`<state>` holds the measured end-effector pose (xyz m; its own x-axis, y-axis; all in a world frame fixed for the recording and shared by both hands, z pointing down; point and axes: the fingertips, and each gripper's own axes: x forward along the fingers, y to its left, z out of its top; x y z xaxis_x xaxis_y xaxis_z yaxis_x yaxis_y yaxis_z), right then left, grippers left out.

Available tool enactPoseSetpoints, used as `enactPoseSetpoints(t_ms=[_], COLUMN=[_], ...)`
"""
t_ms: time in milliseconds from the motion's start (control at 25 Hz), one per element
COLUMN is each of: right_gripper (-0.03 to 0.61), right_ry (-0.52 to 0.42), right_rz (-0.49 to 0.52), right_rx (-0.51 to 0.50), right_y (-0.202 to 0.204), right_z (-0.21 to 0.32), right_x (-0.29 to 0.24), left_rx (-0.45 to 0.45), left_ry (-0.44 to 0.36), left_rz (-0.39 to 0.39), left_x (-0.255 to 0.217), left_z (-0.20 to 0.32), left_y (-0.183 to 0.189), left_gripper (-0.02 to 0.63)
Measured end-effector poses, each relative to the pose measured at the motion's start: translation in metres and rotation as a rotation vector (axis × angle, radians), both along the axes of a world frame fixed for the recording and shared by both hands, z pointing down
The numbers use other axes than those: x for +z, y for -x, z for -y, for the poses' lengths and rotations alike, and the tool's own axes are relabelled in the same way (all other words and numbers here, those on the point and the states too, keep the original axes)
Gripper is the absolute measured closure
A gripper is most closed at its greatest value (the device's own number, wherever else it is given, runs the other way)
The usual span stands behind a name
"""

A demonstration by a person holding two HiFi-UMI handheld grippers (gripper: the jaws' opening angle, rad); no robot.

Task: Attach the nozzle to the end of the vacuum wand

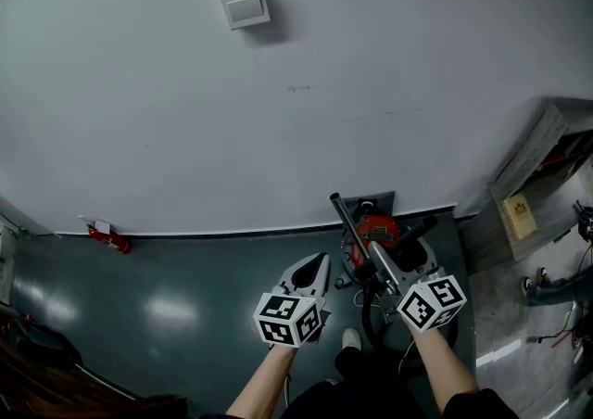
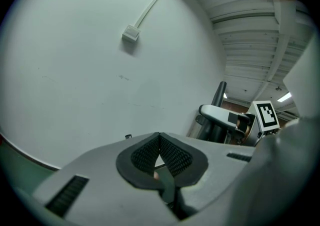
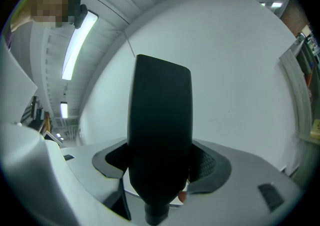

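In the head view my right gripper (image 1: 372,248) is shut on a dark vacuum wand (image 1: 348,221) that slants up and to the left towards the wall. The right gripper view shows the wand (image 3: 160,130) standing up between the jaws of my right gripper (image 3: 160,162), with a slanted top end. To its left, my left gripper (image 1: 319,261) is shut with nothing in it. In the left gripper view the ribbed pads of my left gripper (image 2: 160,139) meet, and the wand (image 2: 218,96) rises at the right. No separate nozzle shows in any view.
A red vacuum body (image 1: 380,225) sits on the dark floor against the pale wall, with a black hose (image 1: 369,320) looping below my right gripper. A small red extinguisher (image 1: 109,239) lies at the wall's foot on the left. Shelving (image 1: 537,187) stands at the right. A switch box (image 1: 246,6) is high on the wall.
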<state>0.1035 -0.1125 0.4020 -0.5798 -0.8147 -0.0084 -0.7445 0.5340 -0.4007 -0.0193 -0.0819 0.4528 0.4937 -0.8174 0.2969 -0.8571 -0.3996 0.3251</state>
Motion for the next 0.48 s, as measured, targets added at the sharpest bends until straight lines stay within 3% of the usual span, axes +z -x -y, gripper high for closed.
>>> enactPoseSetpoints(t_ms=[480], right_gripper=[0.242], right_ry=[0.029], right_rz=[0.027], right_rx=[-0.025], right_y=[0.000], right_z=[0.052], right_x=[0.009], left_rx=[-0.036], left_ry=[0.030], left_rz=[0.008], left_x=[0.014], left_z=[0.049], left_y=[0.003], left_gripper=[0.611])
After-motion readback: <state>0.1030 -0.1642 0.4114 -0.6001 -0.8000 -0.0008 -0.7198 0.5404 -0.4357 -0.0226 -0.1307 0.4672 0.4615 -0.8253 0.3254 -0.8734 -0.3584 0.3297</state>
